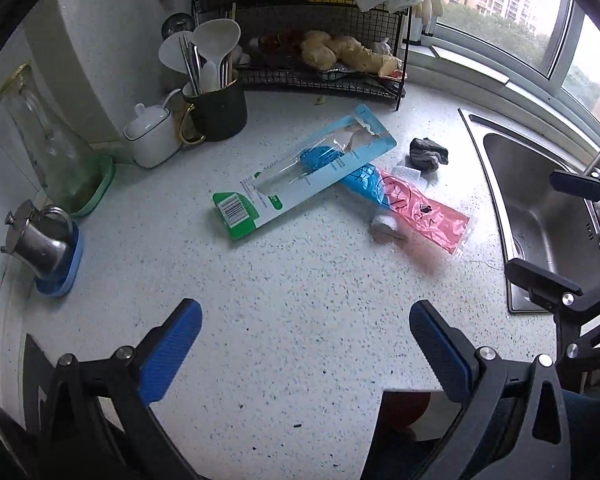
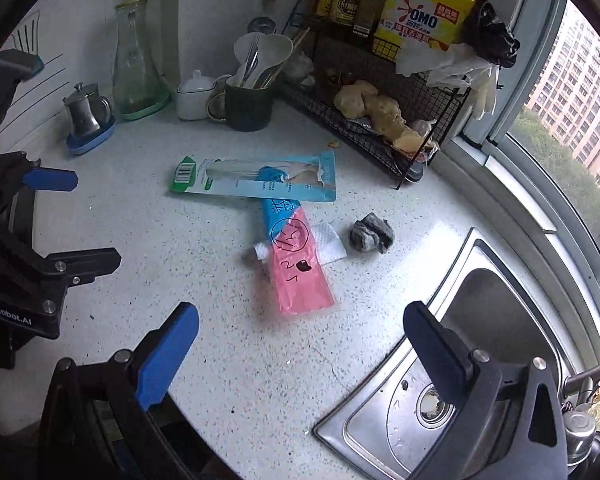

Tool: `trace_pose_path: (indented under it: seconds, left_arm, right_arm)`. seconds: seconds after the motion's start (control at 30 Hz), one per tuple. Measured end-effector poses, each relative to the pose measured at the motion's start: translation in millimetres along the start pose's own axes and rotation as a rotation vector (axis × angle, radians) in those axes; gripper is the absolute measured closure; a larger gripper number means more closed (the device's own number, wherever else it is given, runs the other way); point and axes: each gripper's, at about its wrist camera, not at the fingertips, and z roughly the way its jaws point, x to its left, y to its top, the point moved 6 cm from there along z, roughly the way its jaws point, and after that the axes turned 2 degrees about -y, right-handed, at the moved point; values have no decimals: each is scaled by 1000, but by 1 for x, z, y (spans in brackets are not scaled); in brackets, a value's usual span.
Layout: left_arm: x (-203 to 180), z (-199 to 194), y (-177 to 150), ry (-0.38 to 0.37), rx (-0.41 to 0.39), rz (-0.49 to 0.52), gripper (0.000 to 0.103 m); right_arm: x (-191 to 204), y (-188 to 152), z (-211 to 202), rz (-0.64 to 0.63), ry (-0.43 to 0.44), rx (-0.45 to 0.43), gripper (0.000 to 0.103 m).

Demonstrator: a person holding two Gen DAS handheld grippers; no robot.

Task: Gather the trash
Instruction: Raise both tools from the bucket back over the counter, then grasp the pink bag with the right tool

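Observation:
A long blue-and-green blister pack (image 1: 304, 172) (image 2: 256, 180) lies on the speckled counter, overlapping a pink-and-blue plastic wrapper (image 1: 416, 204) (image 2: 296, 264). White tissue (image 2: 330, 242) sits under the wrapper, and a crumpled grey wad (image 1: 428, 154) (image 2: 372, 232) lies just beyond it. My left gripper (image 1: 306, 340) hangs open above the near counter, well short of the pack. My right gripper (image 2: 300, 340) is open too, over the counter edge beside the sink, with the wrapper's pink end just ahead. Nothing is between either pair of fingers.
A steel sink (image 1: 540, 208) (image 2: 480, 340) fills the right side. At the back stand a wire rack (image 1: 320, 76) with ginger and bottles, a dark utensil mug (image 1: 216, 108), a white jar (image 1: 152, 136), a glass carafe (image 1: 52, 140) and a small steel pot (image 1: 40, 240).

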Motion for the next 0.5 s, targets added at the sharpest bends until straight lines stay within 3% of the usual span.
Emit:
trace_pose_path:
  seconds: [0.13,0.5]
  left_arm:
    - [12,16,17,2,38,42,0]
    - [37,65,51,-49,111,82,0]
  right_arm:
    - [-4,12,28,74,73,114,1]
    - [-3,56,84,101,176,204,1]
